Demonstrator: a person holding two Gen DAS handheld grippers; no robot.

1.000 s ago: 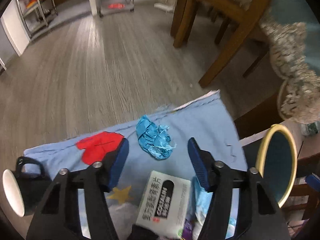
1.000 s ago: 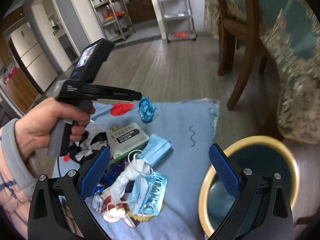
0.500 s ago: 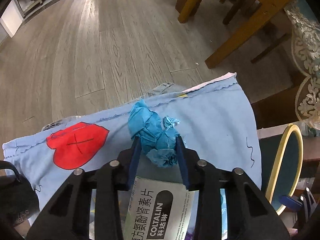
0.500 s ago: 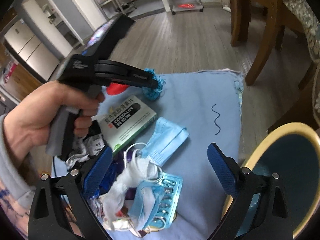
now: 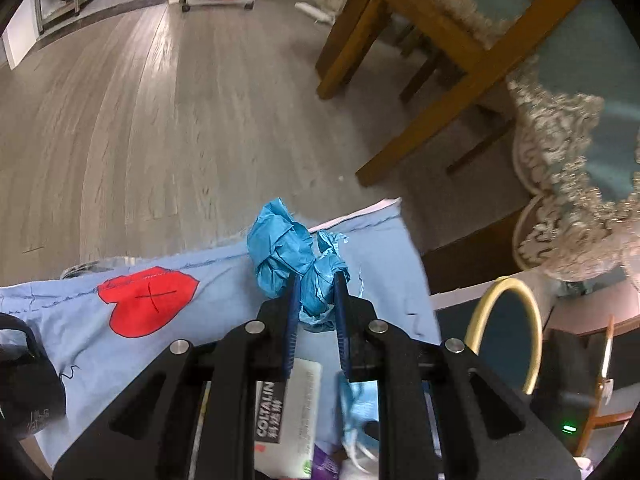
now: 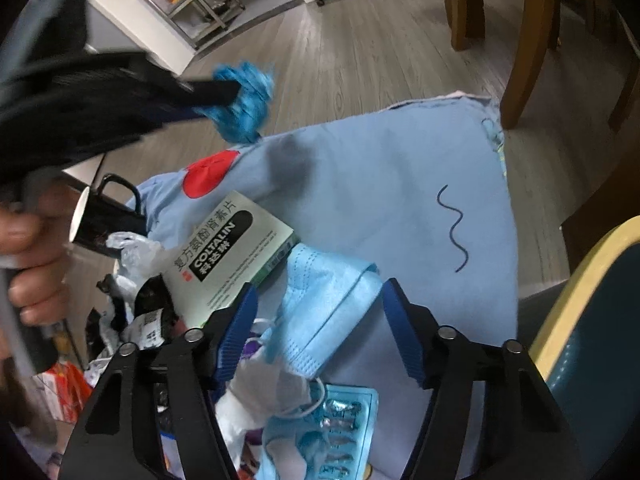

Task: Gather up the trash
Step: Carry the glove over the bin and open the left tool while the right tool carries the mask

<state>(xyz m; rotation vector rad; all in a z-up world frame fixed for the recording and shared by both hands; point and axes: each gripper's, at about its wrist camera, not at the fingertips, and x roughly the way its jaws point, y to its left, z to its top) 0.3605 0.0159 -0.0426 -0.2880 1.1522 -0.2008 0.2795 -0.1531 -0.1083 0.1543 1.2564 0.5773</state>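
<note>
My left gripper (image 5: pixel 315 284) is shut on a crumpled blue paper wad (image 5: pixel 294 250) and holds it above the light blue cloth (image 5: pixel 224 292). In the right wrist view the wad (image 6: pixel 244 100) hangs blurred in the left gripper, clear of the cloth (image 6: pixel 380 184). My right gripper (image 6: pixel 318 300) is open, its jaws either side of a blue face mask (image 6: pixel 324 300). A white COLTALIN box (image 6: pixel 228 256) lies left of the mask. A blister pack (image 6: pixel 332 424) and white crumpled trash (image 6: pixel 264 396) lie below it.
A bin with a yellow rim (image 6: pixel 576 300) stands at the right; it also shows in the left wrist view (image 5: pixel 504 332). A black mug (image 6: pixel 108 216) sits at the cloth's left edge. Wooden chair legs (image 5: pixel 424 92) stand beyond the cloth on the grey floor.
My left gripper closed on the blue wad and lifted it off the cloth. My right gripper moved down over the face mask and narrowed somewhat.
</note>
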